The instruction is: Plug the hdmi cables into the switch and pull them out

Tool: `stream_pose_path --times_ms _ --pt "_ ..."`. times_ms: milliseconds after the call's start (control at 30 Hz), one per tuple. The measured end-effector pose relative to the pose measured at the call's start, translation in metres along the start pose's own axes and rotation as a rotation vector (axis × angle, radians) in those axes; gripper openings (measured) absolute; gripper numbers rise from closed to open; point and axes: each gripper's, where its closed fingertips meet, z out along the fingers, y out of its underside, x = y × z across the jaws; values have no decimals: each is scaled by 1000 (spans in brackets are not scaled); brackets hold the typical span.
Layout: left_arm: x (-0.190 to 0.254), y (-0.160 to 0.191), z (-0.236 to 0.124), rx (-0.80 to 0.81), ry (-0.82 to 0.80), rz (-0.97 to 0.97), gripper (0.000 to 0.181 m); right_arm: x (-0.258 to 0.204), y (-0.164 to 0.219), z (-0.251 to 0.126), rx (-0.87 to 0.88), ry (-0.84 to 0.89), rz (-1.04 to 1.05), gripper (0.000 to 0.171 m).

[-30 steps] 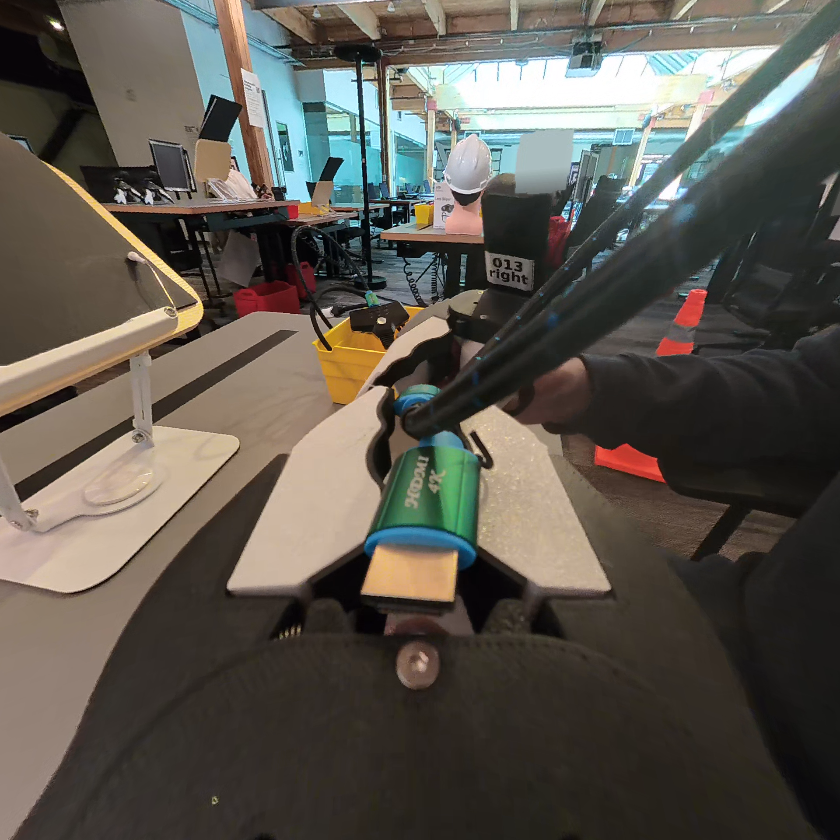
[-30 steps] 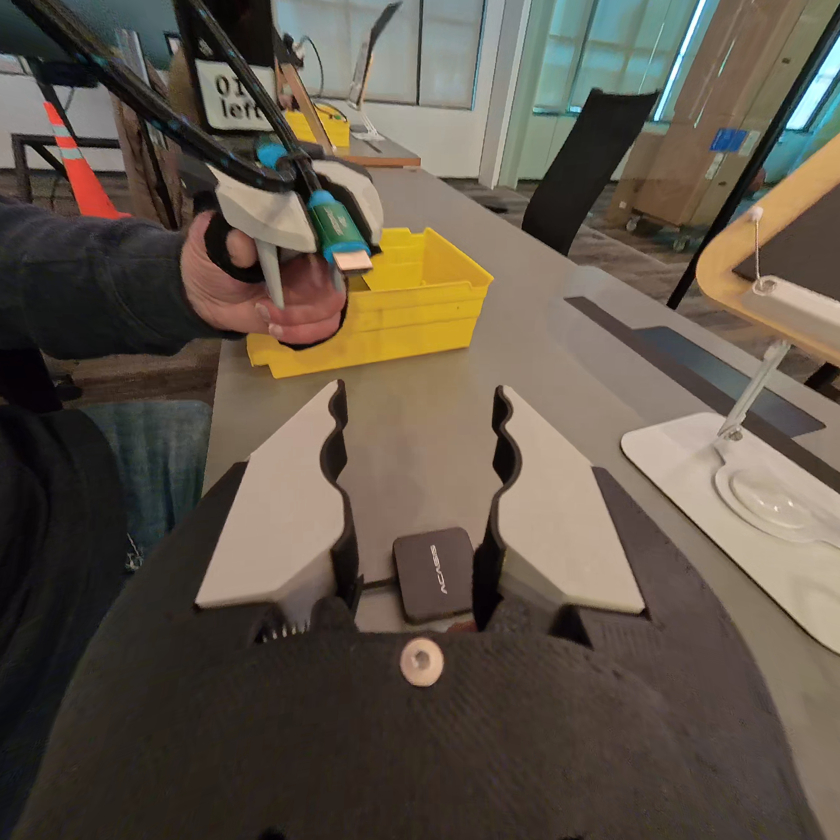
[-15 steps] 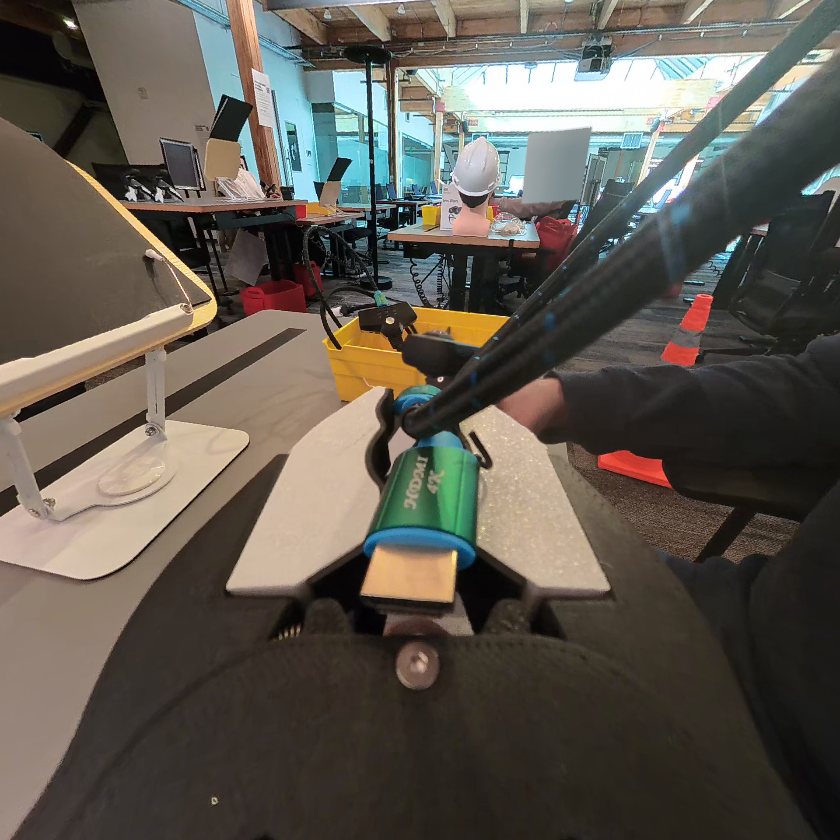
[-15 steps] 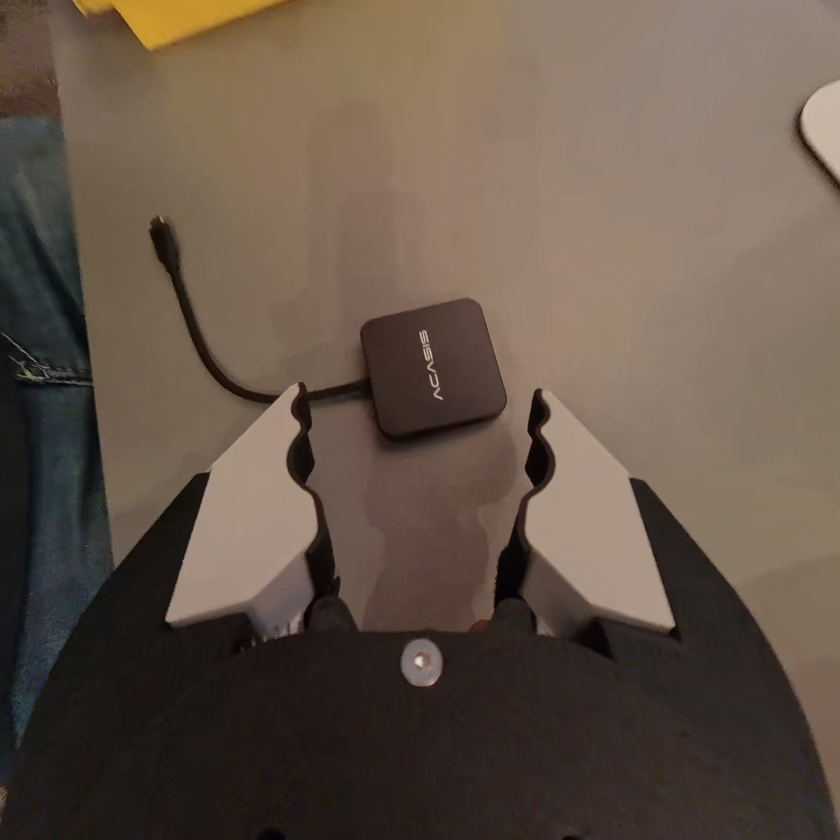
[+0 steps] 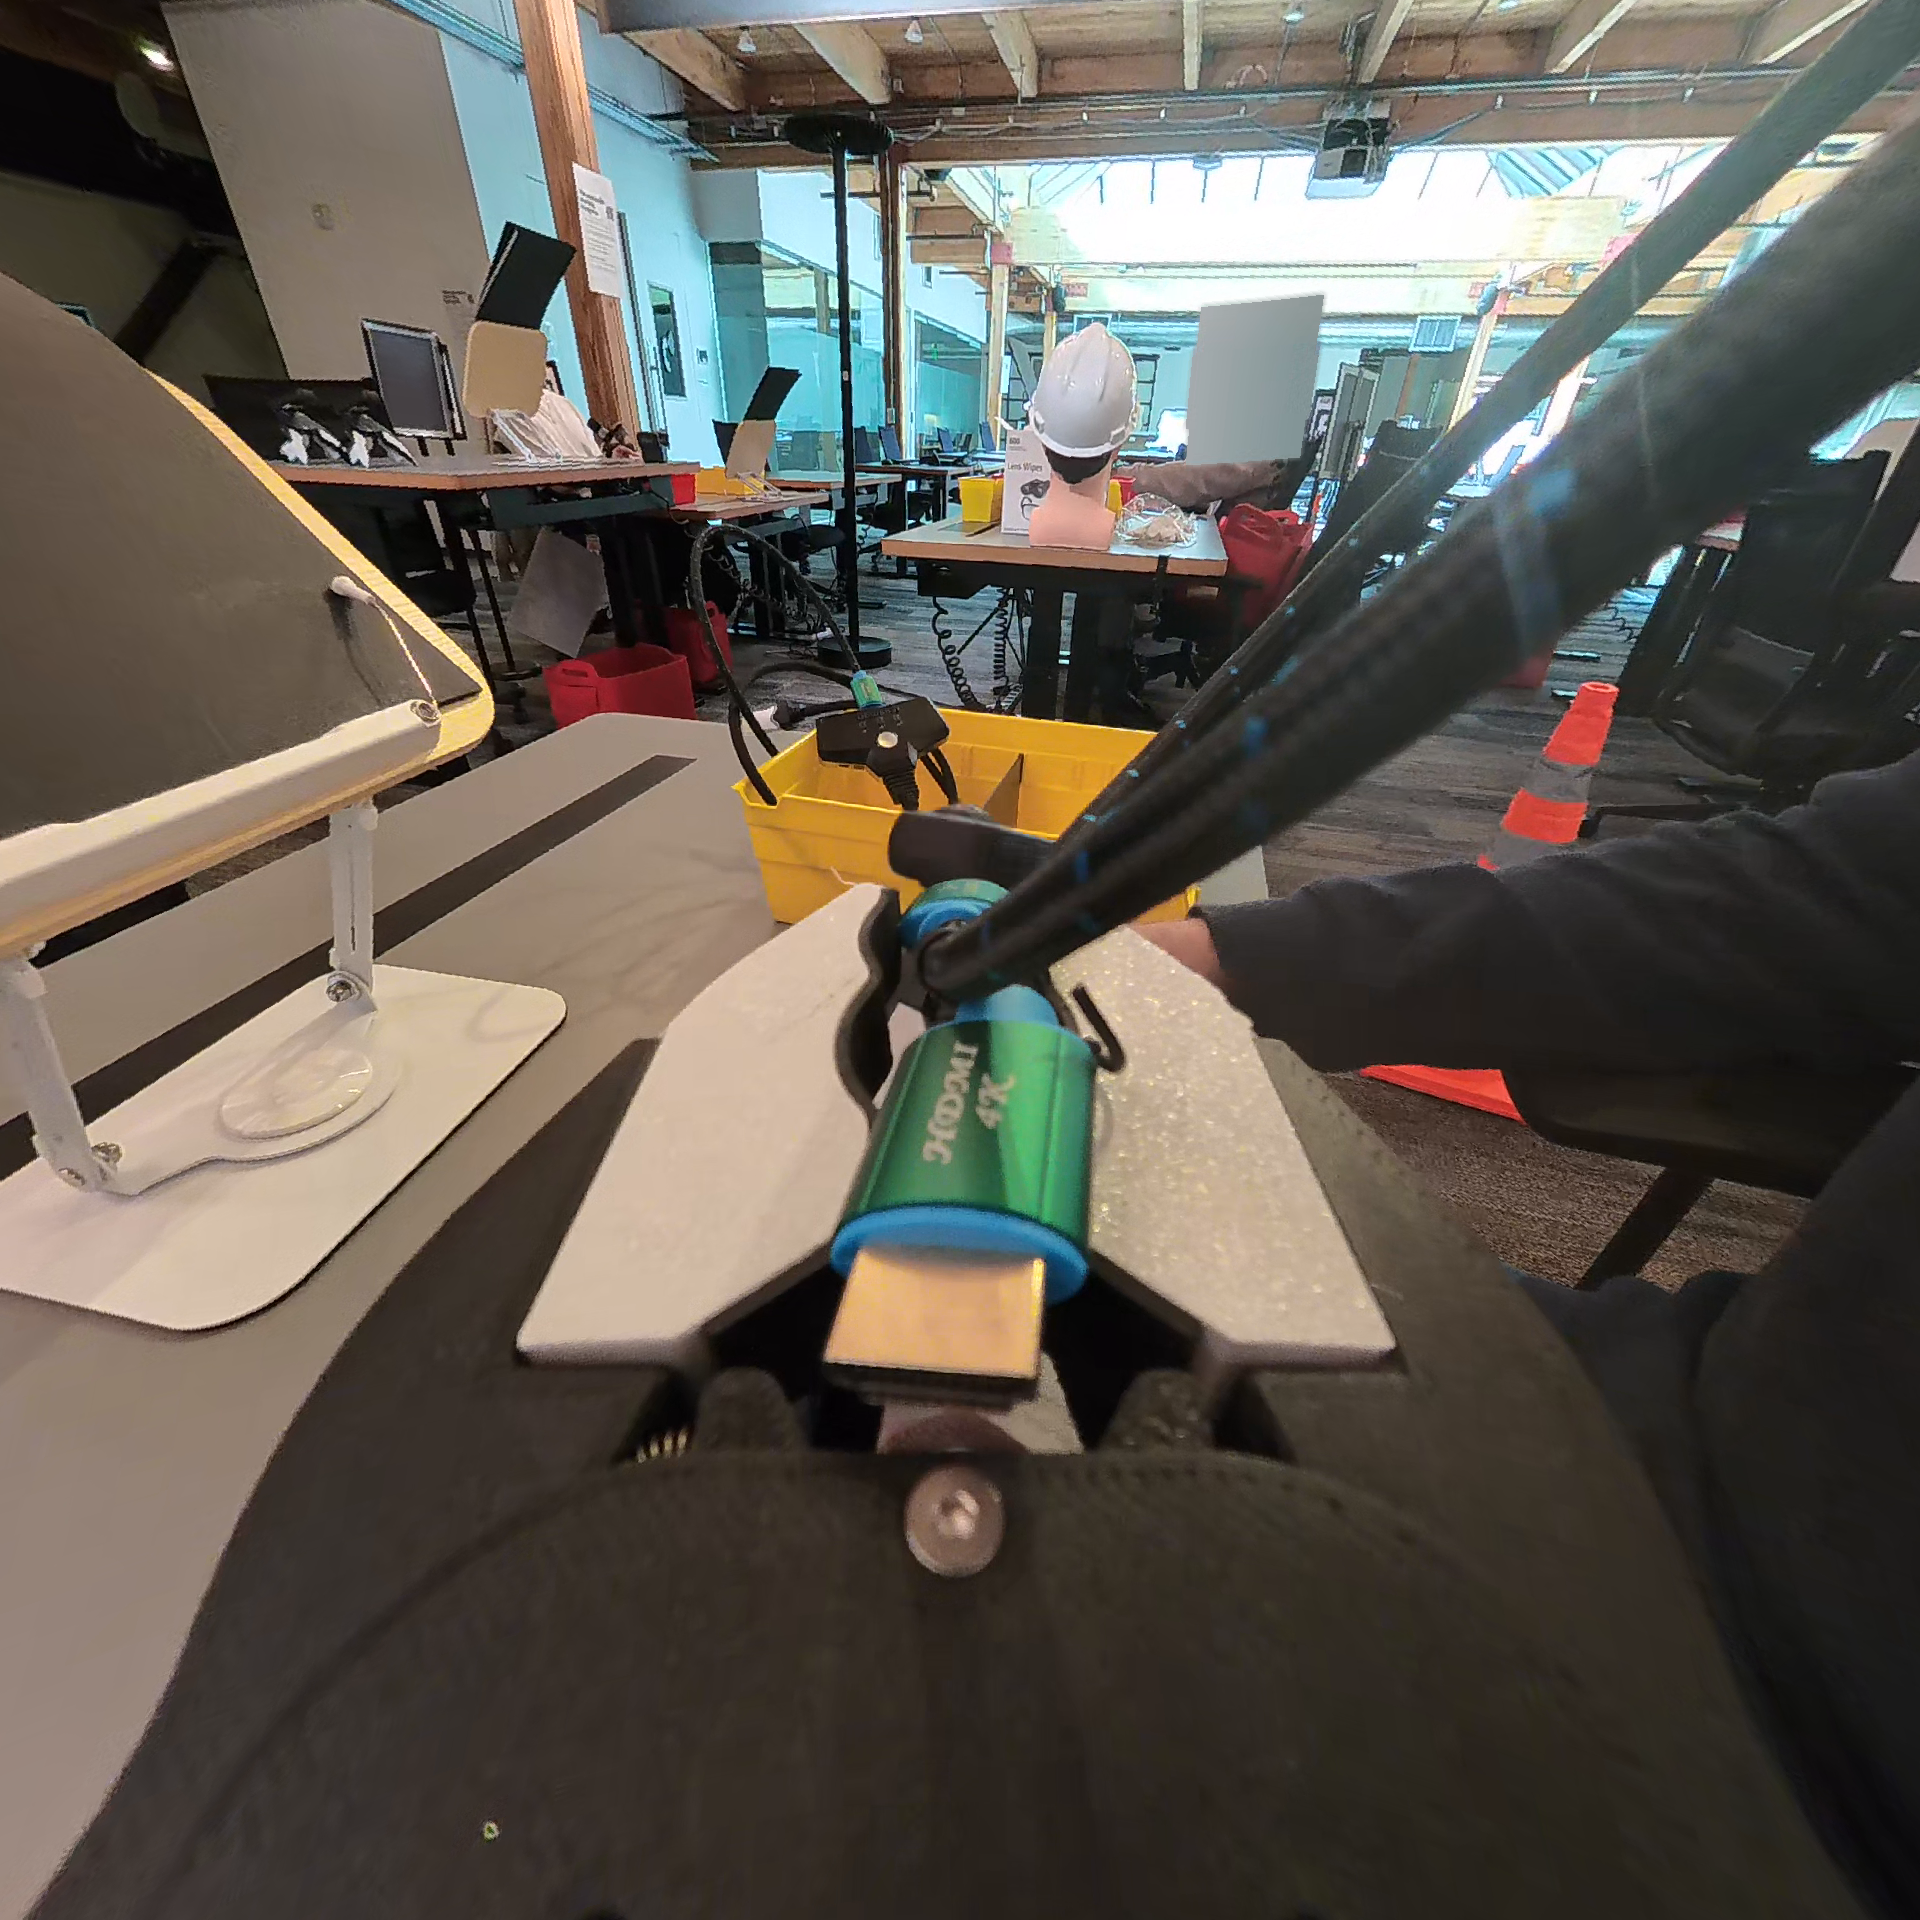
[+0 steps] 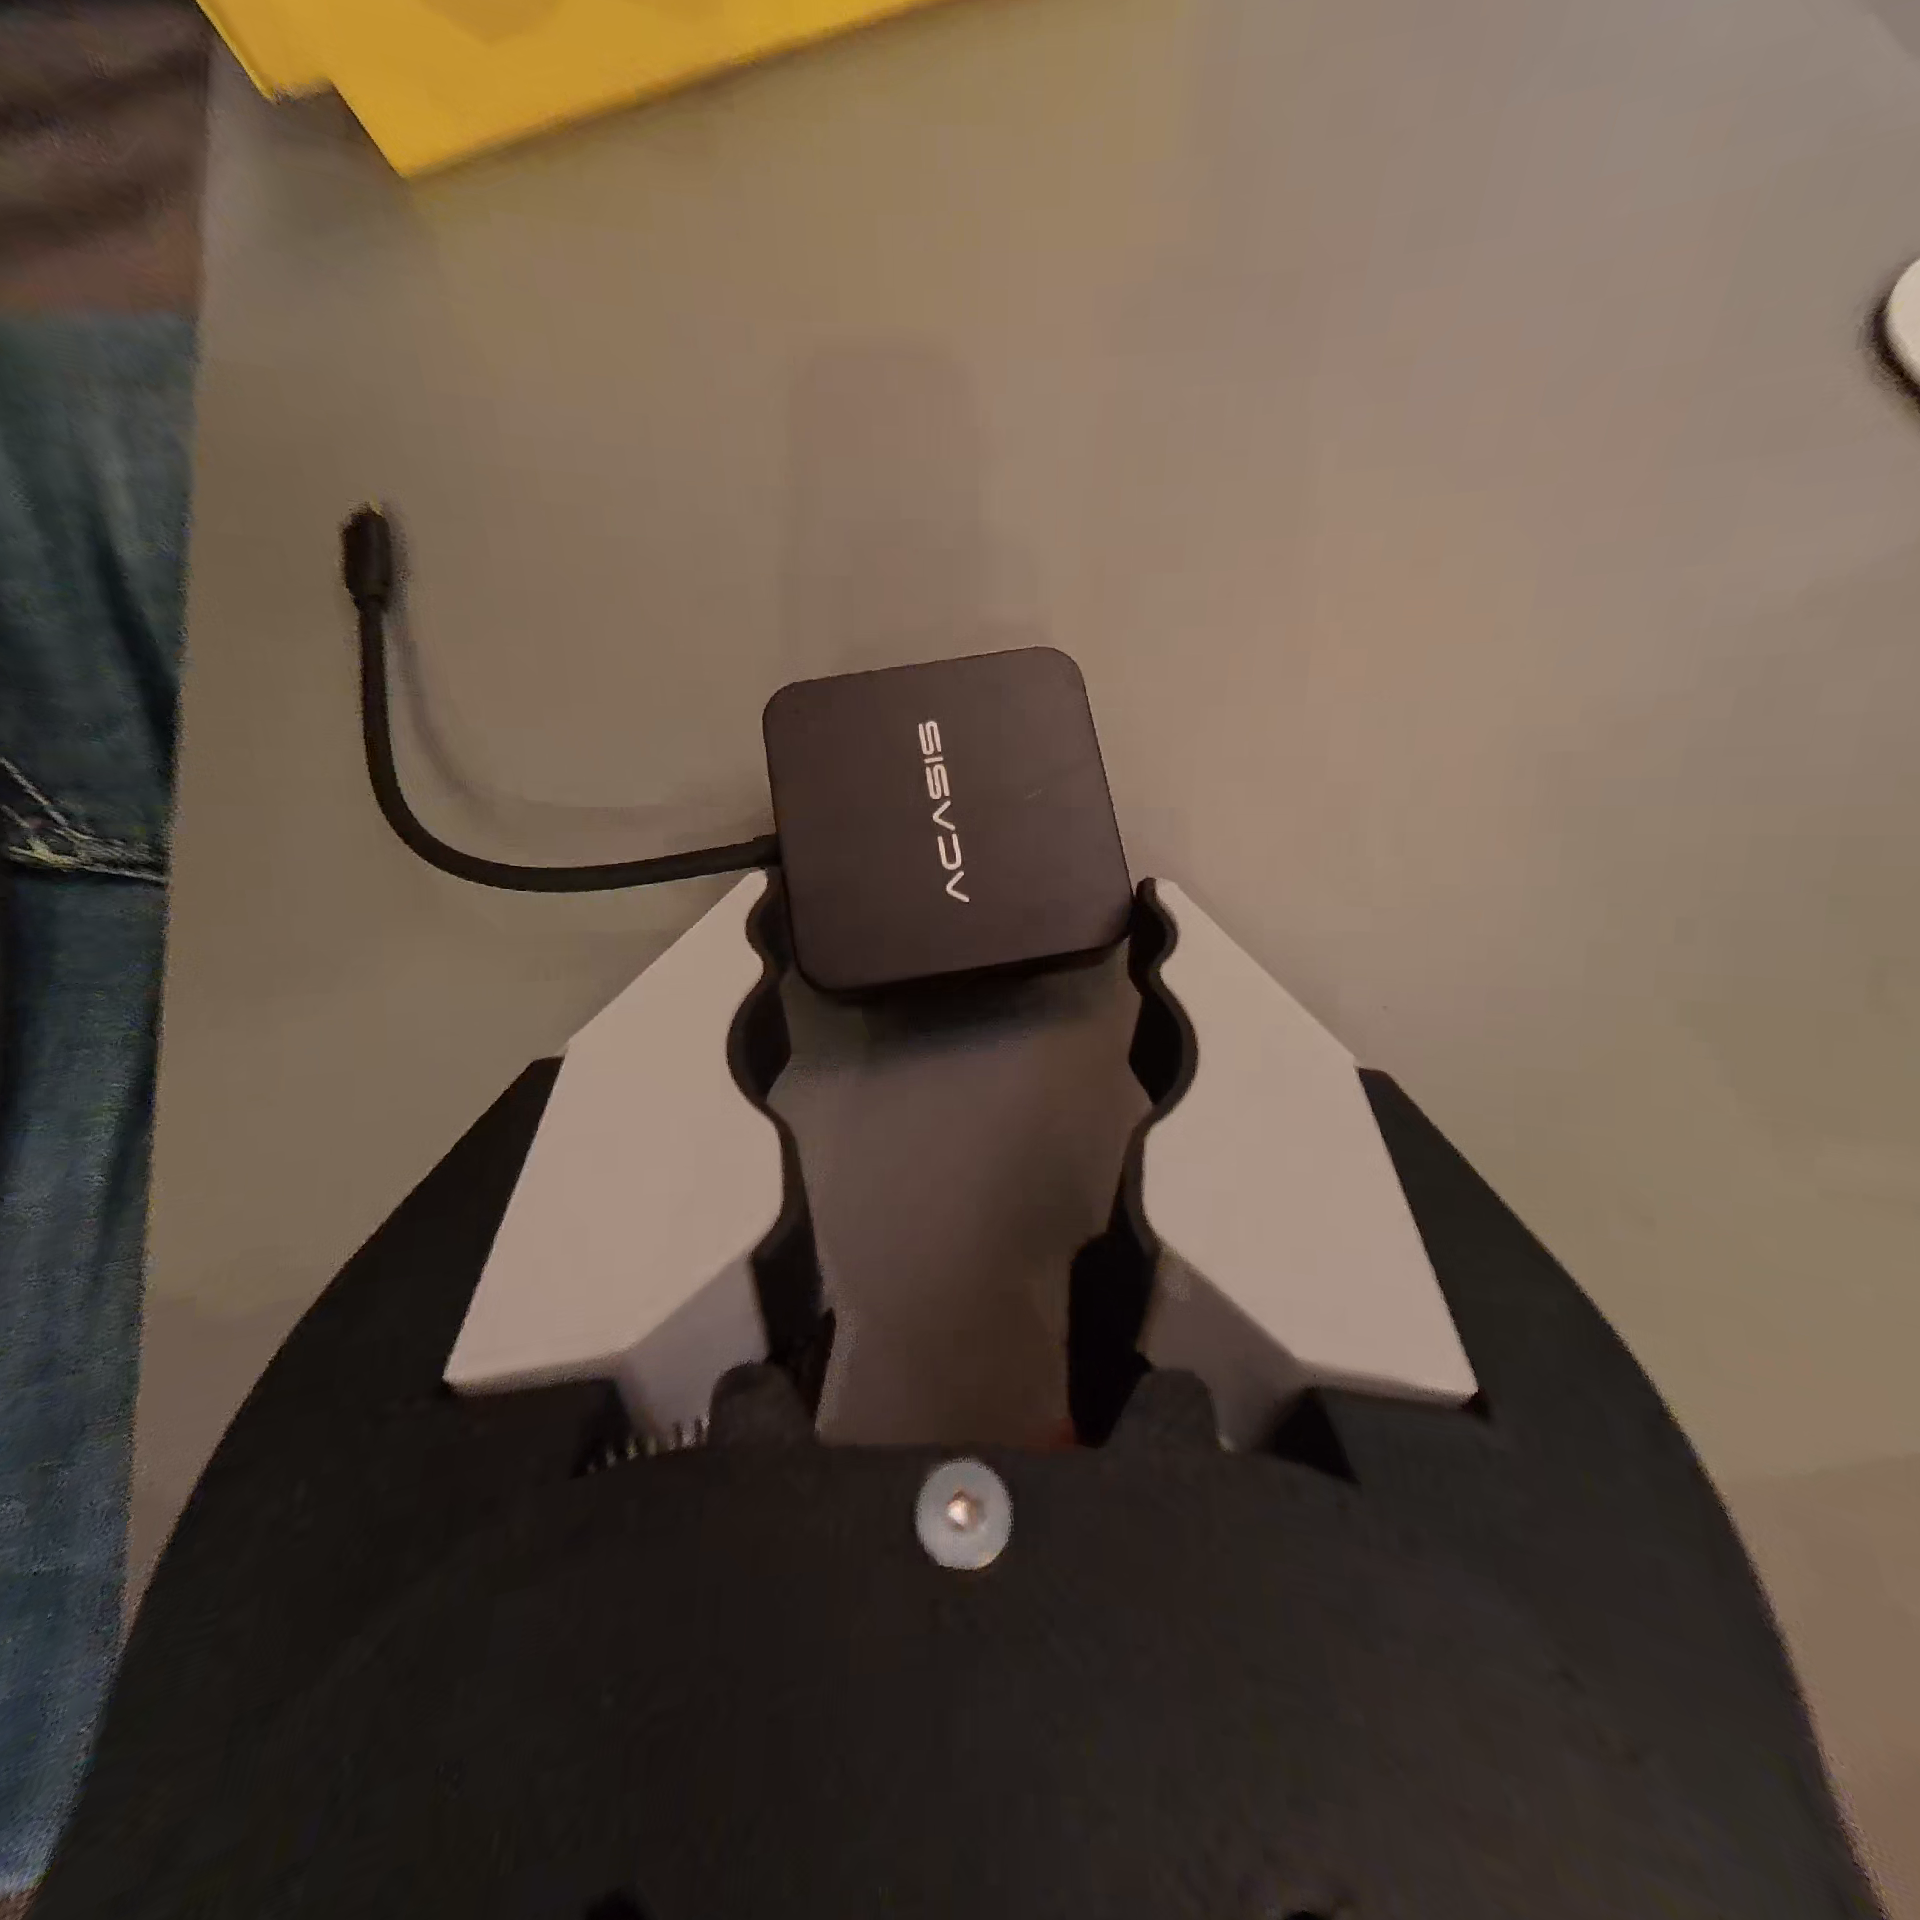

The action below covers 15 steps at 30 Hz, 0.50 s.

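Note:
My left gripper (image 5: 971,961) is shut on a green HDMI plug (image 5: 971,1132) with blue collars. Its metal tip points back toward the camera. Its black braided cable (image 5: 1351,665) runs up to the right. In the right wrist view I look down on a black square switch (image 6: 935,821) lying on the grey table (image 6: 1351,520), with a short black lead (image 6: 416,821) curling to the left. My right gripper (image 6: 951,904) has its fingertips (image 6: 727,935) against both near corners of the switch. The switch's ports are hidden.
A yellow bin (image 5: 831,842) stands farther back on the table, with a black adapter (image 5: 881,727) and cables in it; its corner shows in the right wrist view (image 6: 520,73). A white laptop stand (image 5: 260,1143) is on the left. A person's dark sleeve (image 5: 1558,956) reaches in from the right. The left gripper's tips are roughly 25 centimetres from the right gripper's.
My right gripper tipped down over the table, moved onto the switch and narrowed its jaws to the switch's width. My left gripper kept the plug and shifted only slightly.

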Motion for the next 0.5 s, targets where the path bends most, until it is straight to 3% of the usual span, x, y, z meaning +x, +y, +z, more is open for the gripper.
stream_pose_path --times_ms 267,500 --pt "0 -8 -3 23 2 -5 24 -23 -52 -41 382 -185 22 64" --pt "2 -11 -4 29 10 -3 24 -38 -80 -71 556 -270 -3 64"
